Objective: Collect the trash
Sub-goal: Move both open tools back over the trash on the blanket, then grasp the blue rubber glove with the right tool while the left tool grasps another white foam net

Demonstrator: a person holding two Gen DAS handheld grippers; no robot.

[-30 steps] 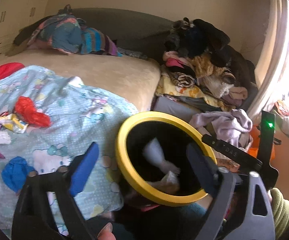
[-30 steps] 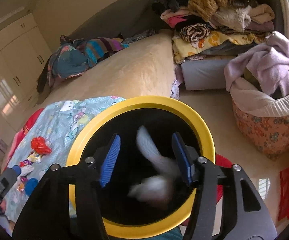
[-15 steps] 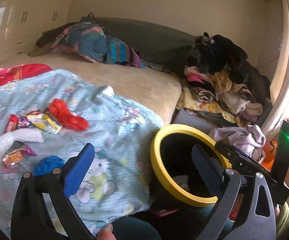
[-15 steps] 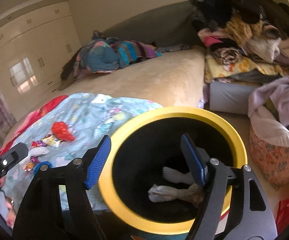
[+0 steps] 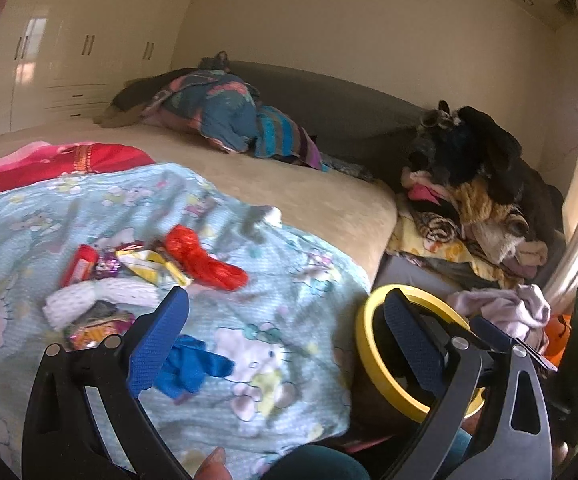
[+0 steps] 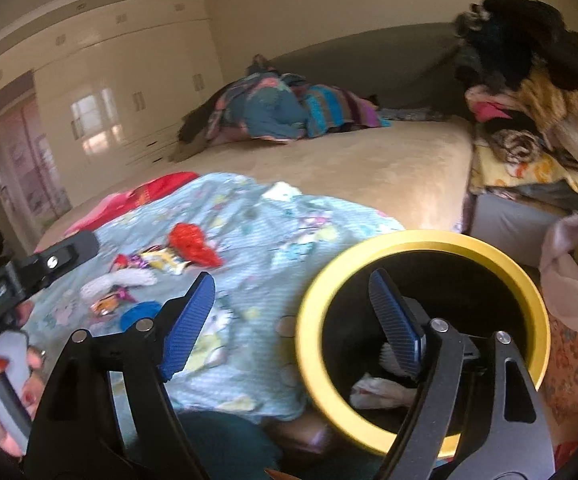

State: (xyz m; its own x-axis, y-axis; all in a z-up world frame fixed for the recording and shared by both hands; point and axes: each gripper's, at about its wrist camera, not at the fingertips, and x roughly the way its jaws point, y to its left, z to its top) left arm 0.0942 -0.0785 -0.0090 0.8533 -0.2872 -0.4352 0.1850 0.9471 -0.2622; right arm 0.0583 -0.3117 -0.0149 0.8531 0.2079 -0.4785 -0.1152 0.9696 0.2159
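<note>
I hold both tools empty: my left gripper [image 5: 281,344] has its blue pads spread wide over the pale blue cartoon-print blanket [image 5: 289,280], and my right gripper [image 6: 293,324] is equally spread, one finger over the yellow-rimmed black bin [image 6: 521,276]. Crumpled white paper [image 6: 377,390] lies at the bin's bottom.

The remaining trash sits on the blanket, well apart from the bin: a crumpled red plastic bag [image 5: 205,258], a yellow-and-white foil wrapper [image 5: 157,268], a red snack wrapper [image 5: 79,266], a white wad [image 5: 89,298], an orange-patterned wrapper [image 5: 93,326] and a scrunched blue plastic scrap [image 5: 191,366] just beside my left finger.

I judge all of it light, limp and crushable. The film will be slippery, so I would pinch each piece across its bunched middle, clear of the soft blanket underneath.
</note>
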